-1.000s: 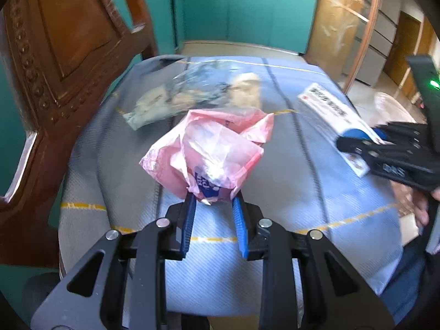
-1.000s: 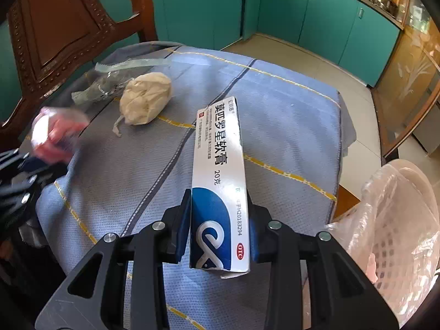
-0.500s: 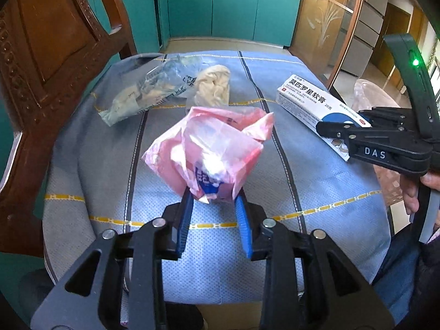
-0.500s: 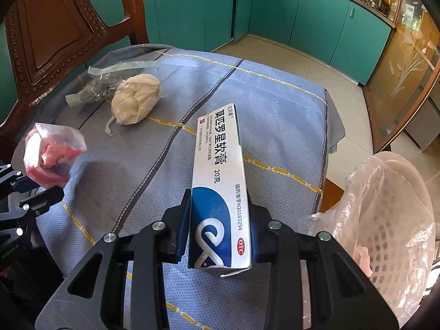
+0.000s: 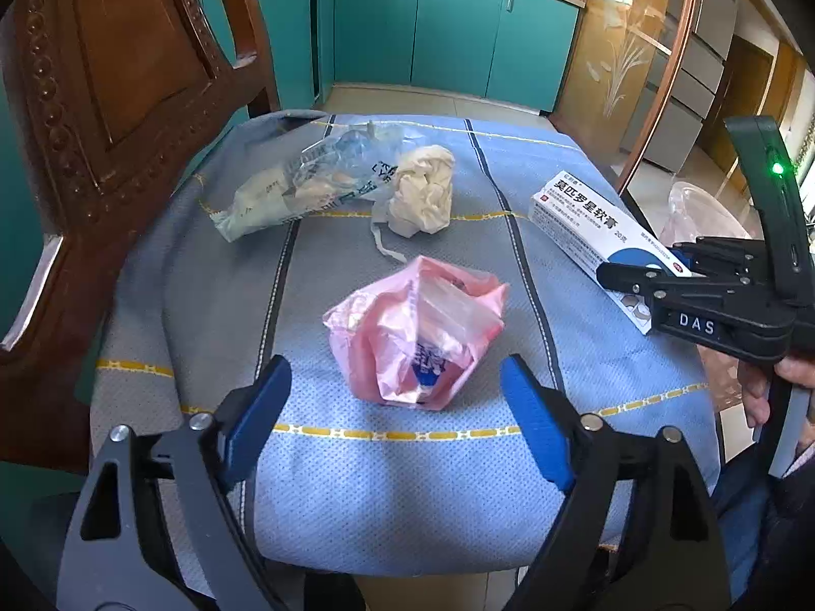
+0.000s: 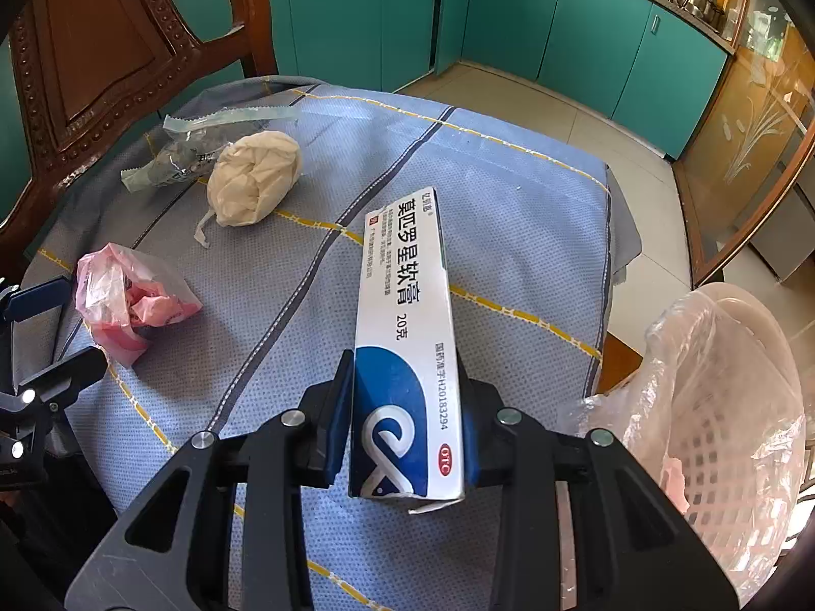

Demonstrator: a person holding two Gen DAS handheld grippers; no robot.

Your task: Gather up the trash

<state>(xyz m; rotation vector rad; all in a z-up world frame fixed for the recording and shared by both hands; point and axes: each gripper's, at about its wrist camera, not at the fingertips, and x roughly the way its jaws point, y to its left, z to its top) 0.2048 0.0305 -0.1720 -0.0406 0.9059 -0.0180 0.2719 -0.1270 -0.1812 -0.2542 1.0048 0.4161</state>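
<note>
A crumpled pink plastic bag (image 5: 415, 333) lies on the blue cloth, also in the right wrist view (image 6: 127, 303). My left gripper (image 5: 397, 407) is open just behind it, its jaws wide on either side, not touching. My right gripper (image 6: 407, 427) is shut on a white and blue medicine box (image 6: 407, 356), held above the cloth; the box also shows in the left wrist view (image 5: 601, 234). A beige crumpled wad (image 5: 423, 196) and a clear wrapper (image 5: 305, 188) lie further back.
A white mesh bin lined with clear plastic (image 6: 723, 407) stands right of the table, below its edge. A carved wooden chair (image 5: 102, 102) stands at the table's left. Teal cabinets (image 6: 560, 25) line the back wall.
My left gripper has opened and let go of the pink bag, which now lies on the cloth. The right gripper still holds the box, shifted slightly toward the bin.
</note>
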